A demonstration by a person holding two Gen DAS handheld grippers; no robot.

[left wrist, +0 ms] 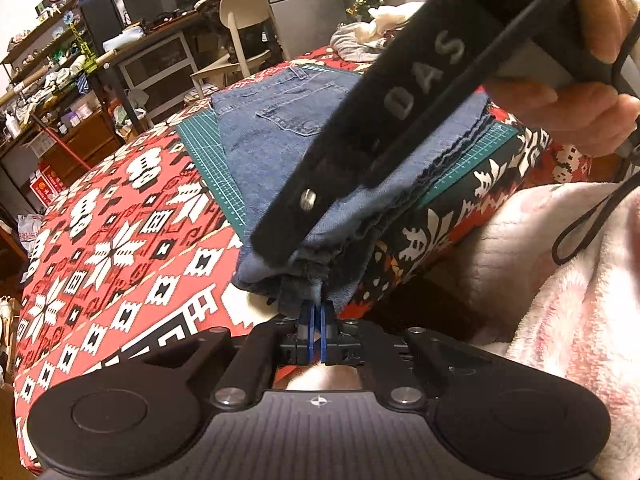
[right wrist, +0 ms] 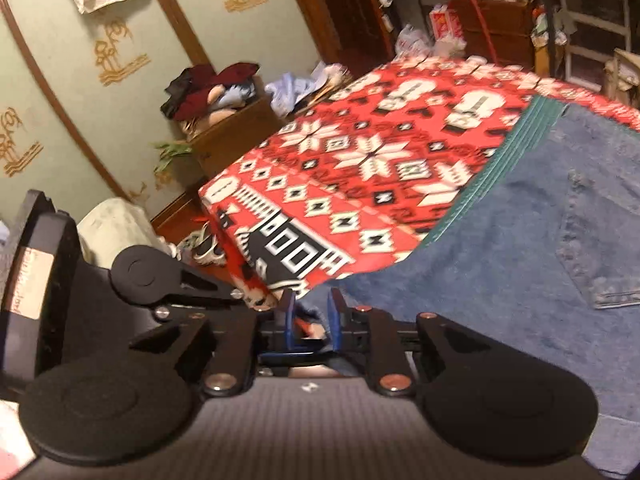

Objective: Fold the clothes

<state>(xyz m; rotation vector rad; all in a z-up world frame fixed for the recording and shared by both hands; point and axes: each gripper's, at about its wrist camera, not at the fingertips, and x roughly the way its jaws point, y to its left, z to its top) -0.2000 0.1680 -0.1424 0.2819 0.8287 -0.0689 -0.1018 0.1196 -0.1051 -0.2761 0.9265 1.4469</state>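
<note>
The blue jeans lie folded on a green mat on top of a table with a red, white and black patterned cloth. The jeans sit near the front edge of the table, and one end of them hangs a little over that edge. The left gripper has its two blue fingers pressed together, and they pinch a bit of the jeans' hem right at the front edge. The right gripper is held in a hand and reaches across the jeans from the right side; in the left camera its long black body lies over the denim. In the right camera its blue fingers stand a little apart, with a gap between them. Some blue cloth shows in that gap, but the picture is blurry, so you cannot tell if the fingers touch it. A back pocket of the jeans faces up. The green mat peeks out along the left side of the jeans and at the right front corner. A fluffy pink sleeve is at the right, below the table edge. Far back stand a white chair and a messy desk.
</note>
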